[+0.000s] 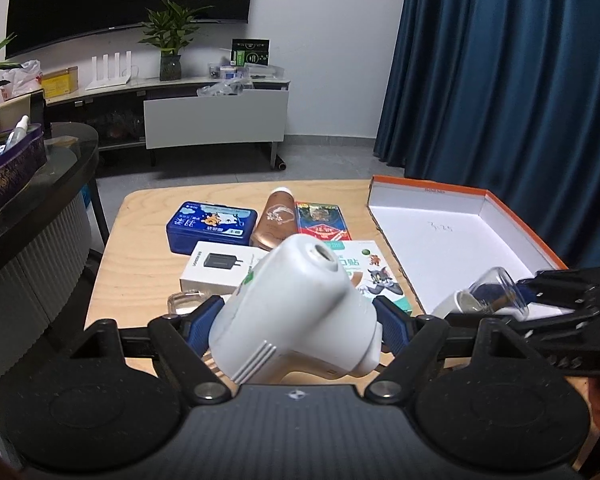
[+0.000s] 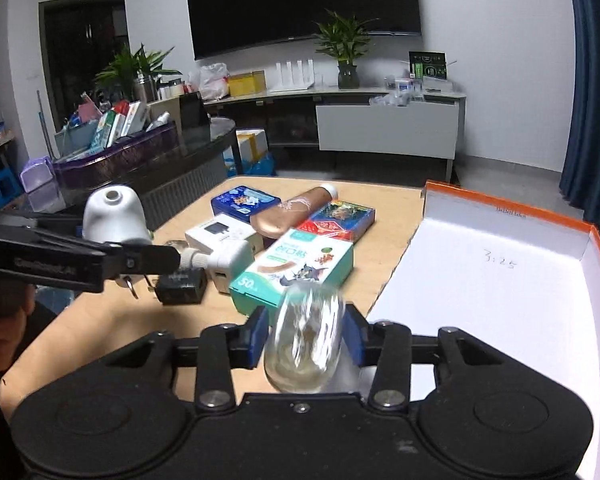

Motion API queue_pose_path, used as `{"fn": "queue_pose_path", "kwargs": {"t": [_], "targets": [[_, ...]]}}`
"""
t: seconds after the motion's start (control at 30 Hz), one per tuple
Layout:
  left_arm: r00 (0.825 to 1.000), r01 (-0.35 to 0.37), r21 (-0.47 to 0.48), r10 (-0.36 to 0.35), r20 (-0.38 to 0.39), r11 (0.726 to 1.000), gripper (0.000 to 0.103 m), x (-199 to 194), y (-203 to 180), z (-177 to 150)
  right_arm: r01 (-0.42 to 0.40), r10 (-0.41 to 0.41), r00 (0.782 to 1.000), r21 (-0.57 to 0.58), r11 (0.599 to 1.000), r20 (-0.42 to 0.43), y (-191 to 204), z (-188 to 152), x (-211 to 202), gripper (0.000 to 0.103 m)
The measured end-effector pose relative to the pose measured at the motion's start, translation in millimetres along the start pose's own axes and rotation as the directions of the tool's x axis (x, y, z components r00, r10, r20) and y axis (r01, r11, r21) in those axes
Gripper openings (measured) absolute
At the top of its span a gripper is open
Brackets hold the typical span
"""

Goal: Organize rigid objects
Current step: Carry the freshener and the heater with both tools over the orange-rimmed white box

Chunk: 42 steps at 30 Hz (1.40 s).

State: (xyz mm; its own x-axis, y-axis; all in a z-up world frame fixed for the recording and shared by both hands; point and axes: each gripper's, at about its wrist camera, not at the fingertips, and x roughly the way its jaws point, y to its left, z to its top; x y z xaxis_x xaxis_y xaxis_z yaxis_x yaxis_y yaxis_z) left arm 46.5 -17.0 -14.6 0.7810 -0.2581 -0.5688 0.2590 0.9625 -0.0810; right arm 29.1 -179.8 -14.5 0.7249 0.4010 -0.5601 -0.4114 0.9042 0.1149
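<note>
One white device (image 1: 296, 312) fills the left jaws, one clear glass (image 2: 306, 340) the right (four boxes behind)

The orange-rimmed box (image 2: 500, 280) bears handwritten "3:25", and the teal carton (image 2: 296, 268) apparently reads "50".

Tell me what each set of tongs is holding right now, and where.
Left tongs: rounded white plastic device, clamped across its body. Right tongs: clear glass cup, clamped across its sides.
</note>
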Motion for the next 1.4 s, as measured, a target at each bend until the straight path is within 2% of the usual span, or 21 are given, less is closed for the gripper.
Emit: {"fn": "queue_pose_path", "kwargs": {"t": [0.1, 0.17, 0.37, 0.53, 0.73, 0.87, 0.97, 1.03, 1.2, 1.4], "targets": [[1.0, 0.002, -0.008, -0.002, -0.006, 1.0, 0.082, 0, -1, 3, 0.01, -0.01, 1.0, -0.023, 1.0, -0.013, 3, -1, 6, 0.051], [1.0, 0.0, -0.009, 0.0, -0.006, 1.0, 0.082, -1, -4, 7, 0.032, -0.031, 0.999, -0.028, 0.999, 0.027, 5, 2, 1, 0.047], [0.999, 0.029, 0.027, -0.029, 0.019, 0.999, 0.082, -1, -24, 26, 0.054, -0.056, 0.988, 0.017, 0.998, 0.141, -16, 24, -31, 0.046], [0.996, 0.076, 0.066, -0.079, 0.043, 0.995, 0.082, 8, -55, 50, 0.143, -0.148, 0.966, 0.036, 0.989, 0.212, -47, 43, -66, 0.046], [0.985, 0.151, 0.129, -0.16, 0.066, 0.98, 0.081, 22, -103, 80, 0.244, -0.263, 0.931, 0.104, 0.964, 0.254, -90, 58, -100, 0.046], [0.978, 0.189, 0.152, -0.2, 0.065, 0.97, 0.081, 37, -129, 101, 0.266, -0.294, 0.92, 0.137, 0.954, 0.261, -114, 67, -113, 0.046], [0.973, 0.213, 0.146, -0.223, 0.056, 0.966, 0.081, 50, -139, 113, 0.258, -0.294, 0.921, 0.166, 0.952, 0.255, -132, 75, -117, 0.04], [0.972, 0.216, 0.14, -0.226, 0.06, 0.966, 0.081, 57, -140, 117, 0.258, -0.296, 0.923, 0.176, 0.95, 0.246, -142, 78, -115, 0.04], [0.976, 0.21, 0.111, -0.214, 0.028, 0.971, 0.081, 72, -136, 108, 0.199, -0.245, 0.954, 0.245, 0.949, 0.173, -166, 72, -85, 0.04], [0.982, 0.189, 0.097, -0.19, 0.002, 0.977, 0.081, 80, -131, 109, 0.189, -0.236, 0.958, 0.257, 0.948, 0.164, -172, 78, -71, 0.04]]}}
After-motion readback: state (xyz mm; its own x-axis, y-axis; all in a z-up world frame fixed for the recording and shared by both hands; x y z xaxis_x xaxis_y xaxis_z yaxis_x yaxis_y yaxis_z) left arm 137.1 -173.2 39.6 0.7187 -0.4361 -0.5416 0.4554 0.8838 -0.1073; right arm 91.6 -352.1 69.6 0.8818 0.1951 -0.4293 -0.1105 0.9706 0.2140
